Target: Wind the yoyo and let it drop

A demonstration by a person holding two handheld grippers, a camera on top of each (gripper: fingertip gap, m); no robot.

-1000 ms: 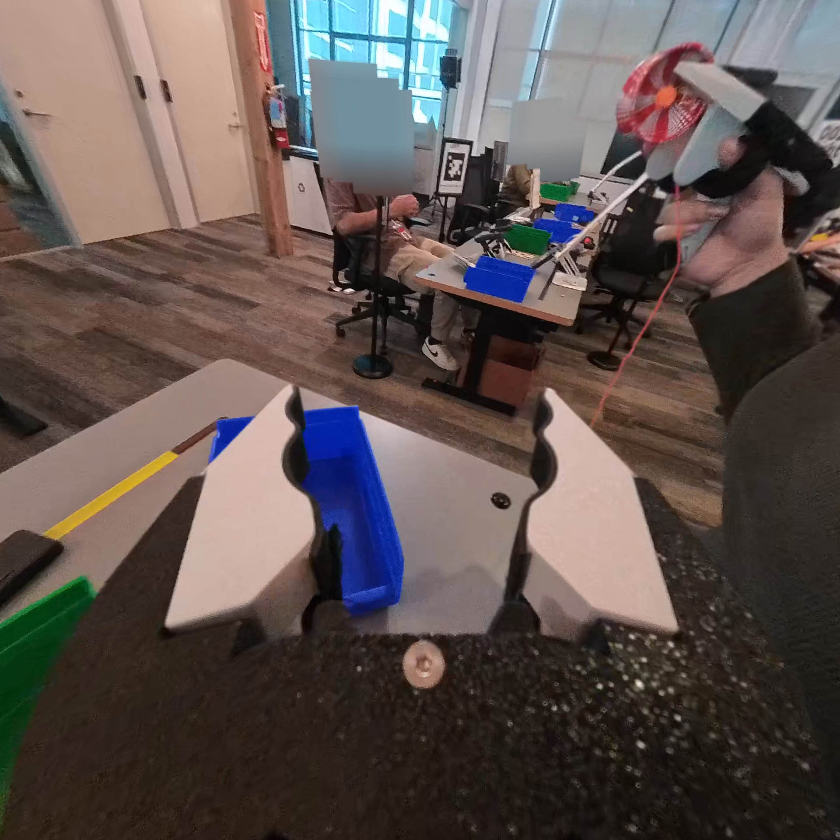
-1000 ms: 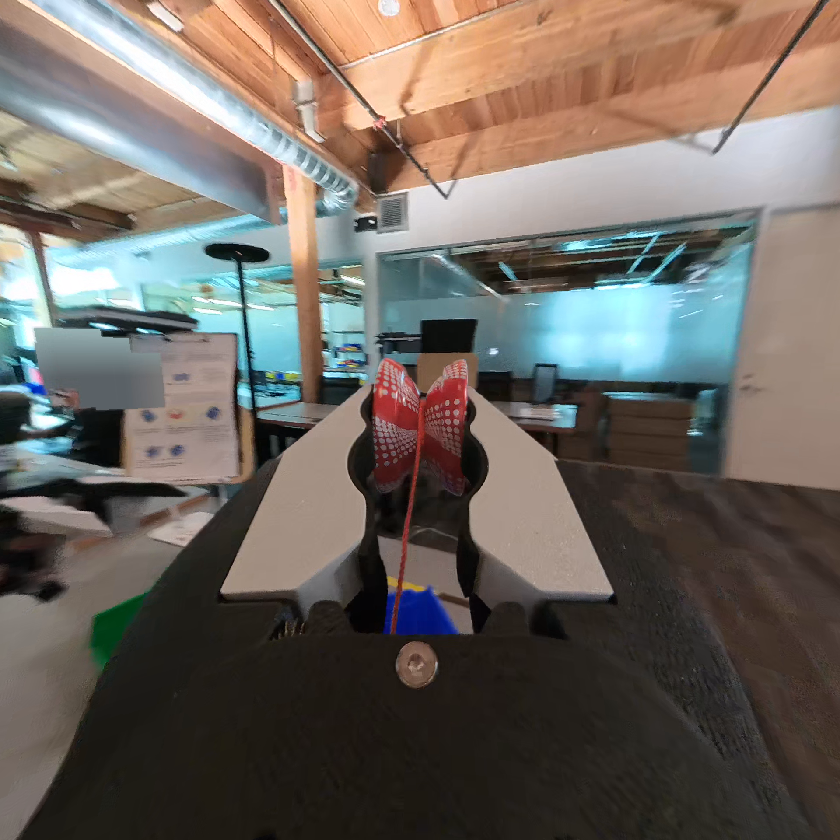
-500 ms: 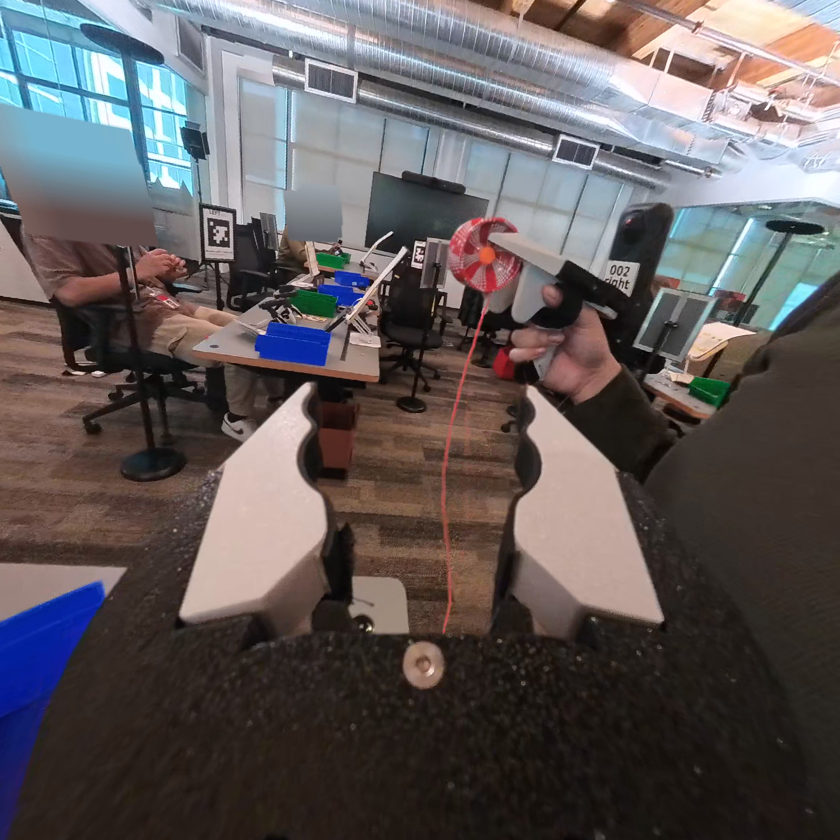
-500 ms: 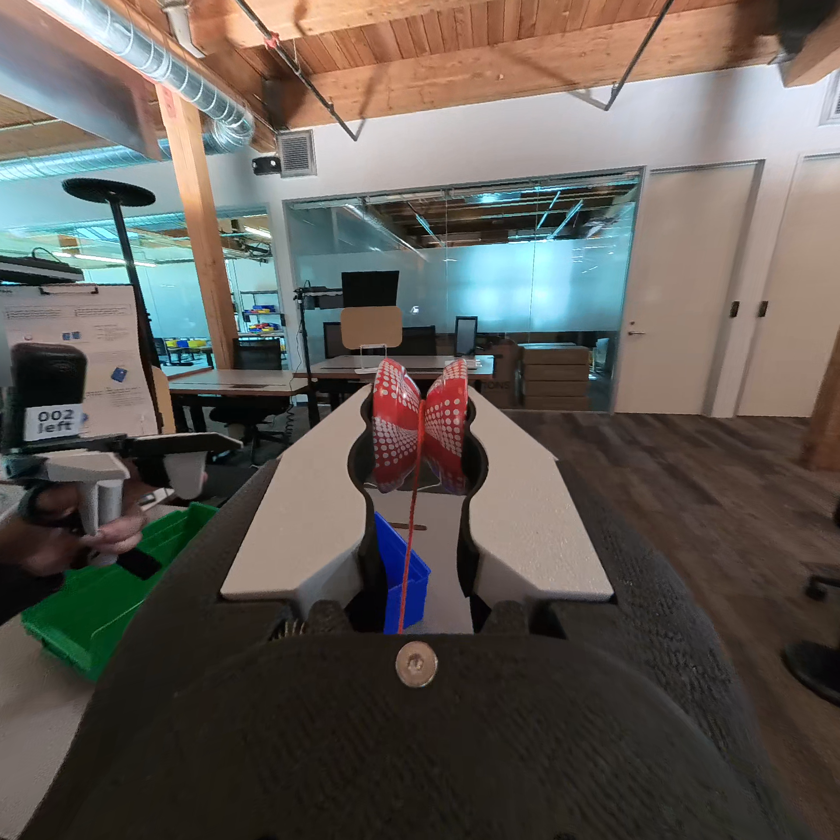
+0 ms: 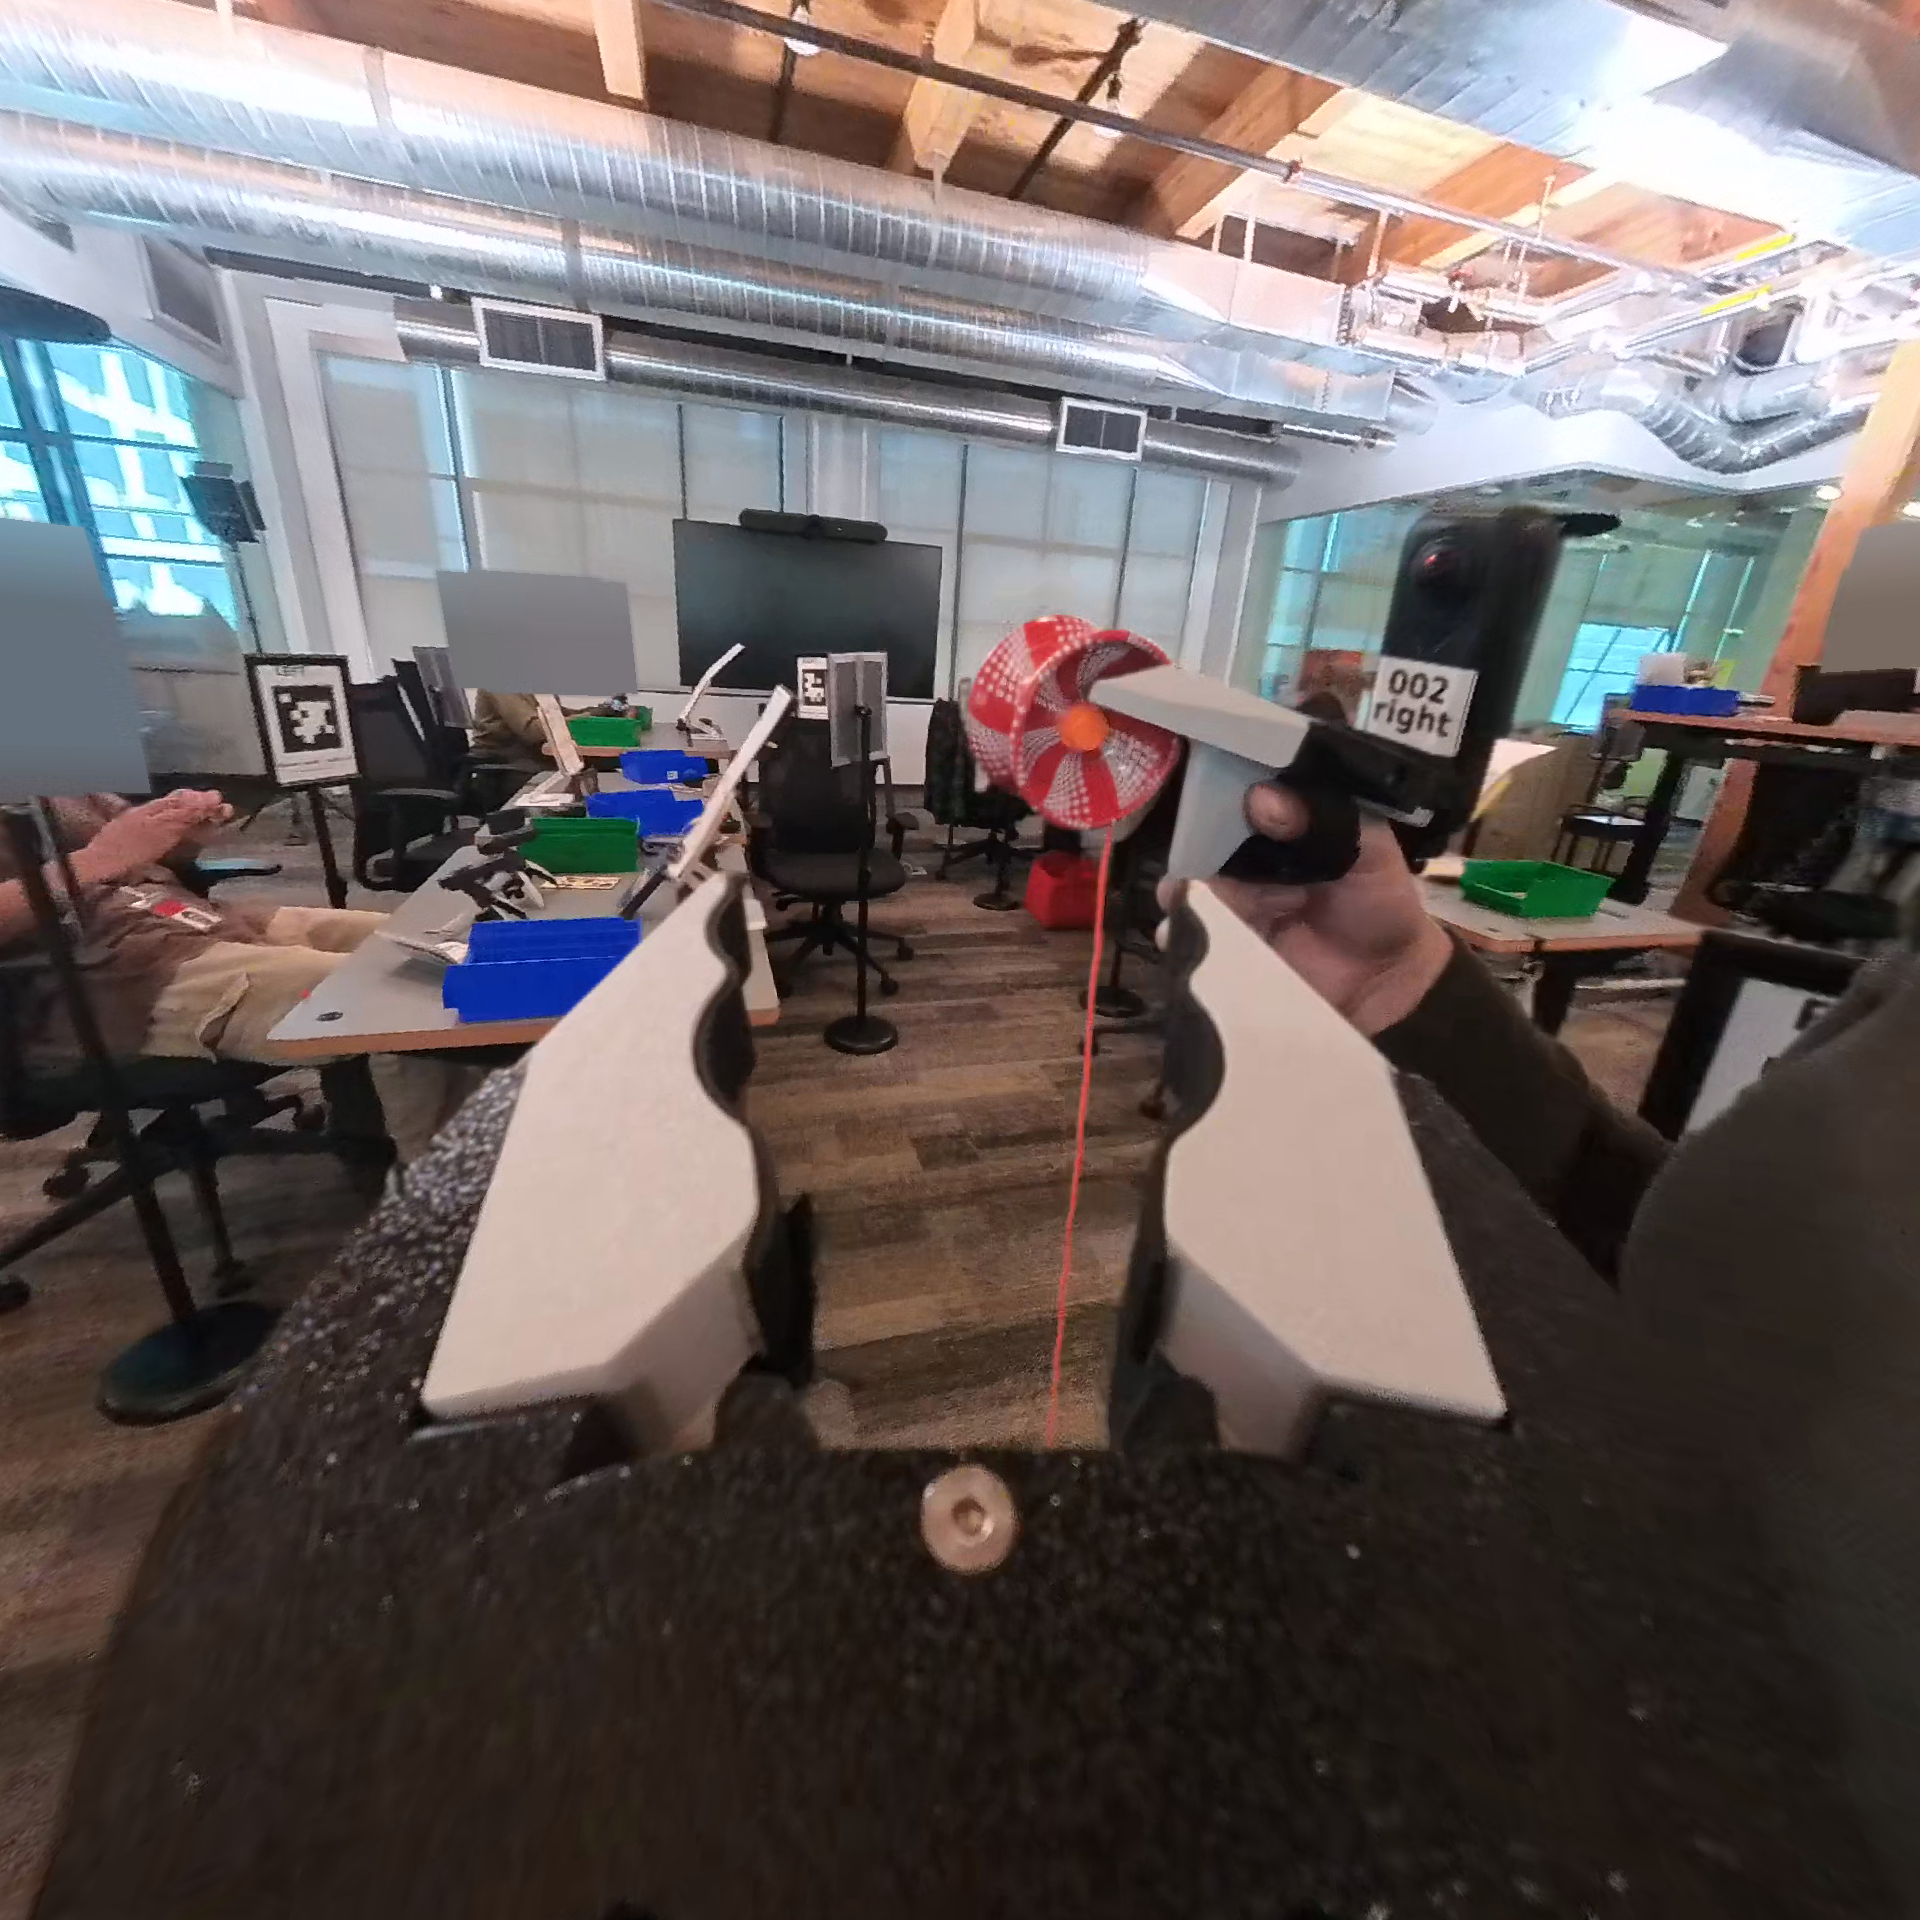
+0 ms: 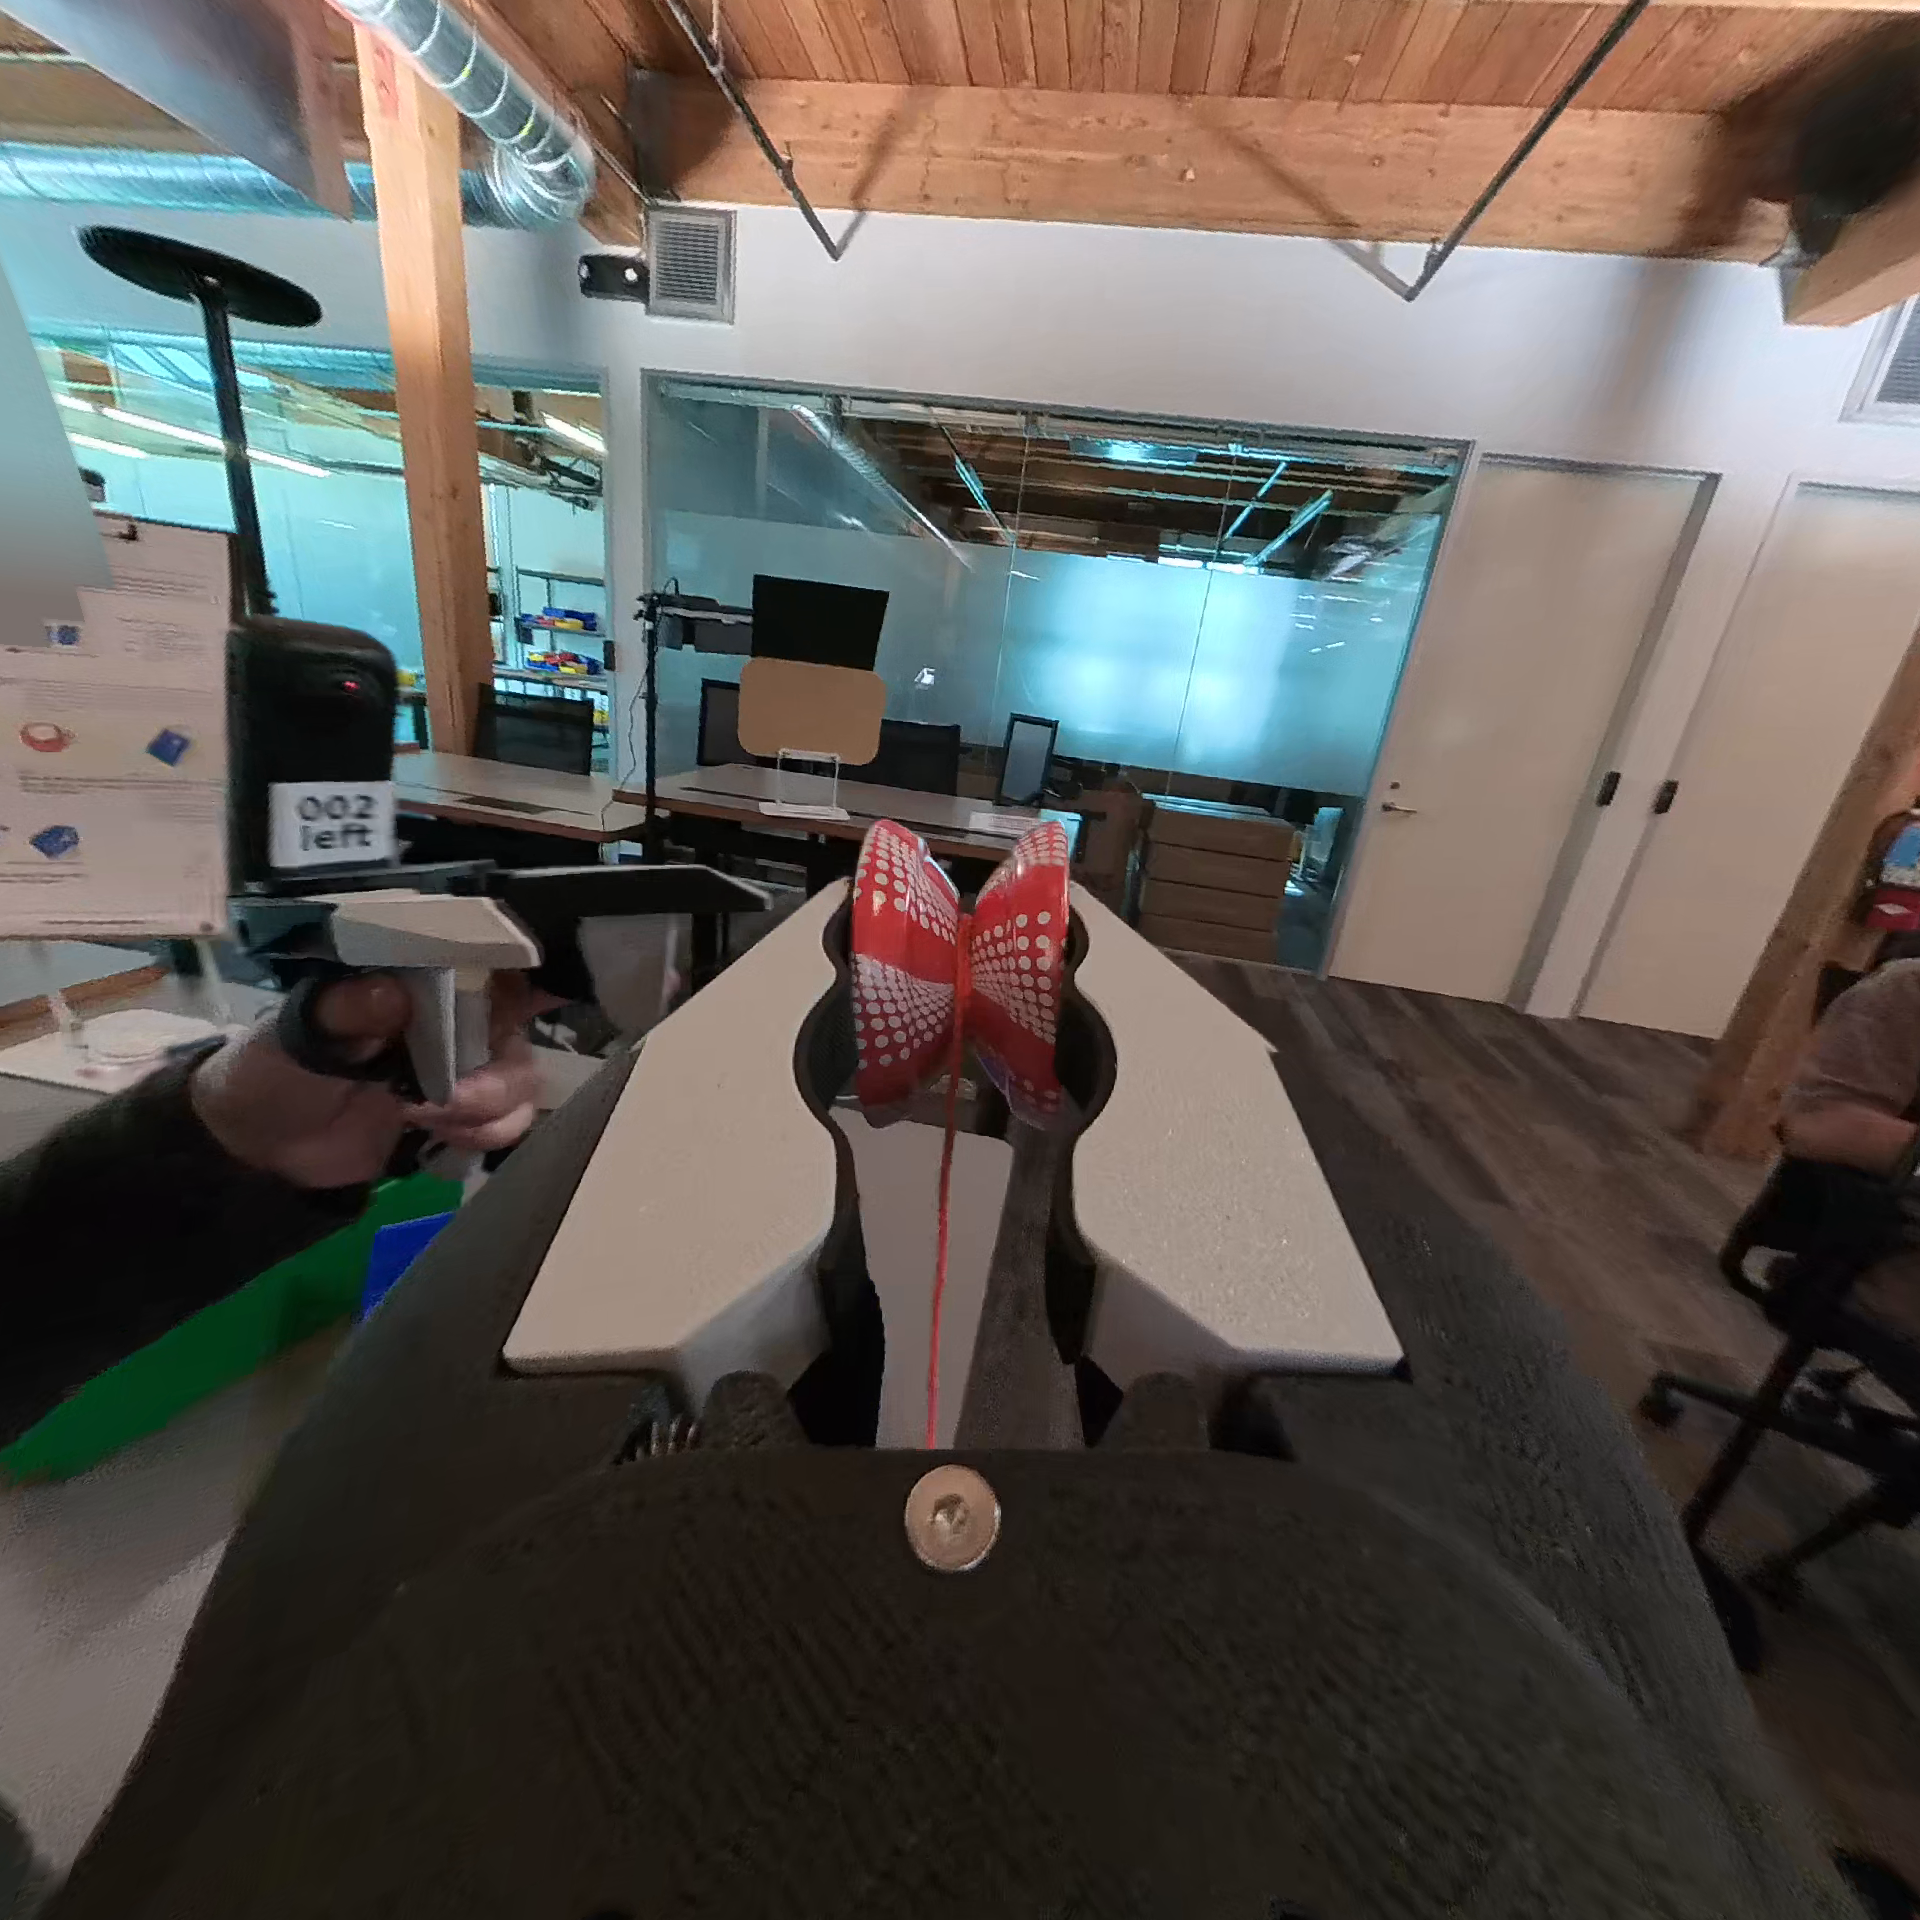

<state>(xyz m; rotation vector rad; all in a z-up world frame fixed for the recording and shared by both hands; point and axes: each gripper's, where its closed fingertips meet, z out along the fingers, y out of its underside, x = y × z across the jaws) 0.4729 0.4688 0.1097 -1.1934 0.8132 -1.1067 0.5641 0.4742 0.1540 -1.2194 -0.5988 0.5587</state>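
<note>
A red yoyo with white dots (image 6: 961,987) is clamped between the fingers of my right gripper (image 6: 961,925), held up in the air. In the left wrist view the yoyo (image 5: 1070,743) shows ahead and to the right, in the right gripper (image 5: 1107,717). Its red string (image 5: 1075,1143) hangs down from it and passes between the open fingers of my left gripper (image 5: 956,904), near the right finger. The string's lower end is hidden behind the gripper body. The string (image 6: 940,1247) also runs down between the right fingers. The left gripper (image 6: 582,920) shows at the left.
A green bin (image 6: 208,1340) and a blue bin (image 6: 400,1252) stand on the grey table (image 6: 125,1610) below the left gripper. Desks with bins (image 5: 540,966), office chairs (image 5: 831,831) and a seated person (image 5: 156,935) fill the room beyond. Another person (image 6: 1860,1060) sits at the right.
My left gripper has tilted up from the table and blue bin to face the room. The right gripper with the yoyo has come closer, and the string now runs between the left fingers.
</note>
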